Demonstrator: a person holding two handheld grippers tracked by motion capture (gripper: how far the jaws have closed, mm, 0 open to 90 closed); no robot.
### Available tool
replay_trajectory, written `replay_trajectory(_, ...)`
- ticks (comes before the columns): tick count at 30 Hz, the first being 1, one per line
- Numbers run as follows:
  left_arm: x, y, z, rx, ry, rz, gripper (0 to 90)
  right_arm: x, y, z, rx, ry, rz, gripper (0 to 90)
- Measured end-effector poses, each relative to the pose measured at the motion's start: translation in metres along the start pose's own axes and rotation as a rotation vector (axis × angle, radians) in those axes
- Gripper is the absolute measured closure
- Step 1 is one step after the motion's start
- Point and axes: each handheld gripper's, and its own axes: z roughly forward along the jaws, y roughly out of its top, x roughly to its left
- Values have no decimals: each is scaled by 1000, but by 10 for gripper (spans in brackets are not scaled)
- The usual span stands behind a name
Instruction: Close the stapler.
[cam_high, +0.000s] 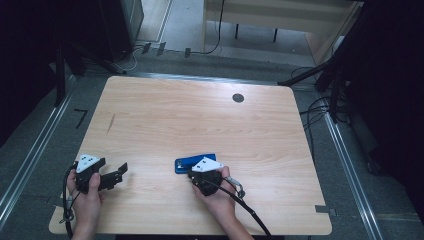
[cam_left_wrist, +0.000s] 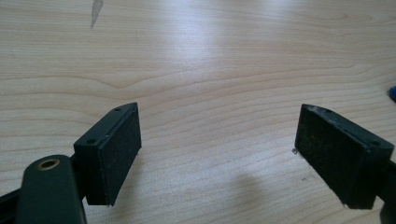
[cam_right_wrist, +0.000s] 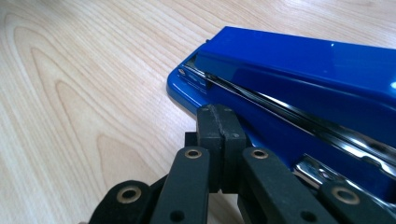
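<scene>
Blue stapler (cam_high: 195, 162) lies flat on the table (cam_high: 200, 120), toward the near edge and about mid-width. Right gripper (cam_right_wrist: 218, 123) sits at the stapler's near long side, its 2 jaws pressed together with nothing between them, tips right against the base. Left gripper (cam_high: 114, 175) is well left of the stapler, jaws spread over bare wood.
</scene>
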Motion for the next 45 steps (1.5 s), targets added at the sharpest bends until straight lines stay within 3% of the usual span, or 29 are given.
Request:
replay_trajectory(8,0,0,0,-2,1,-2,154,2,6,7,0,-3,-1,900)
replay_trajectory(20,0,0,0,-5,-2,-6,154,-2,3,3,-3,-25,-5,900)
replay_trajectory(29,0,0,0,-4,0,-7,154,-19,-8,-11,-6,-44,46,900)
replay_trajectory(31,0,0,0,-5,-2,-8,154,-23,-11,-16,-27,-22,73,900)
replay_trajectory(33,1,0,0,-3,-2,-9,154,-23,-14,-22,-53,-11,68,786)
replay_trajectory(37,1,0,0,-3,-2,-9,154,-21,-21,-30,-53,-16,47,673)
replay_trajectory(42,0,0,0,-4,1,-7,154,-27,-24,-49,-122,4,84,529)
replay_trajectory(45,0,0,0,-4,3,-6,154,-30,-22,-59,-140,-15,81,392)
